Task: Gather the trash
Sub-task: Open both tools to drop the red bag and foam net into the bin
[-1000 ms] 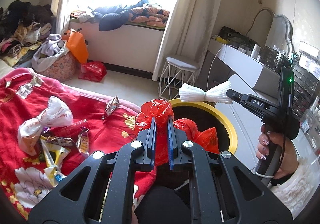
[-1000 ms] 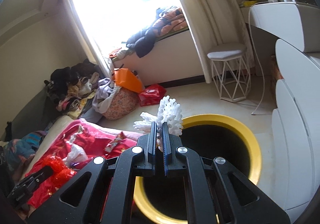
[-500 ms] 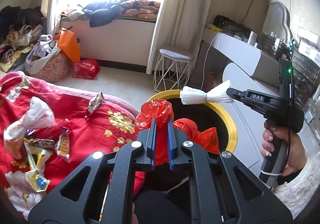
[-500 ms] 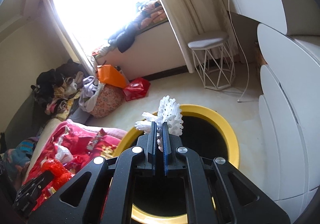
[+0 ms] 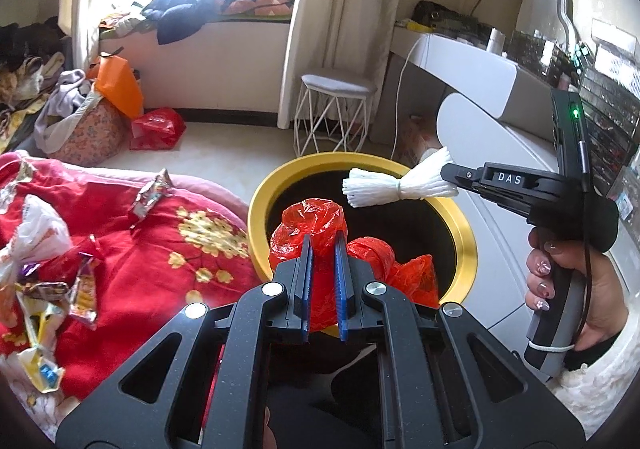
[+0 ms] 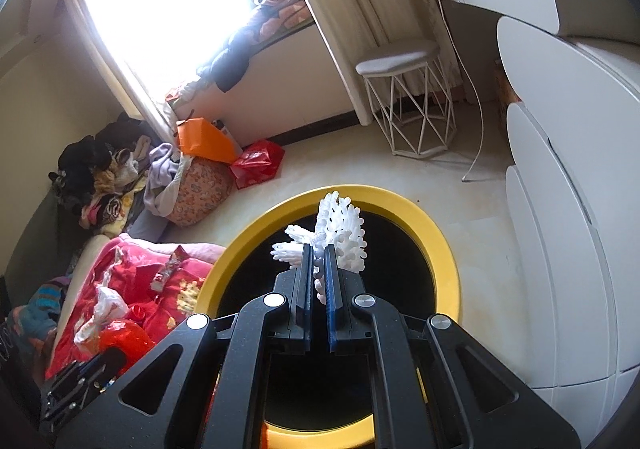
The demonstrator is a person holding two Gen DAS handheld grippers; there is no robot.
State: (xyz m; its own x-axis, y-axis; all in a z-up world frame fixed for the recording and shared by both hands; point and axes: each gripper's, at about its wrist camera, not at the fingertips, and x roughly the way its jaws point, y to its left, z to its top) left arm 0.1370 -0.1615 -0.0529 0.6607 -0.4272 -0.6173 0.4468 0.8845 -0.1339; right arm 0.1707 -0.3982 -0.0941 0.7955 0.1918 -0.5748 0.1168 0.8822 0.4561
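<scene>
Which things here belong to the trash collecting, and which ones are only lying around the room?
Belong to the job:
- crumpled red plastic bag, in left gripper
- white foam net bundle, in right gripper
- round black bin with yellow rim
- snack wrappers on red blanket

Lying about:
- white wire stool
- orange paper bag

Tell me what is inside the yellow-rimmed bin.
The yellow-rimmed bin shows only a dark interior. Its bottom is hidden by the right gripper with its white foam net and the left gripper with its red plastic bag.
</scene>
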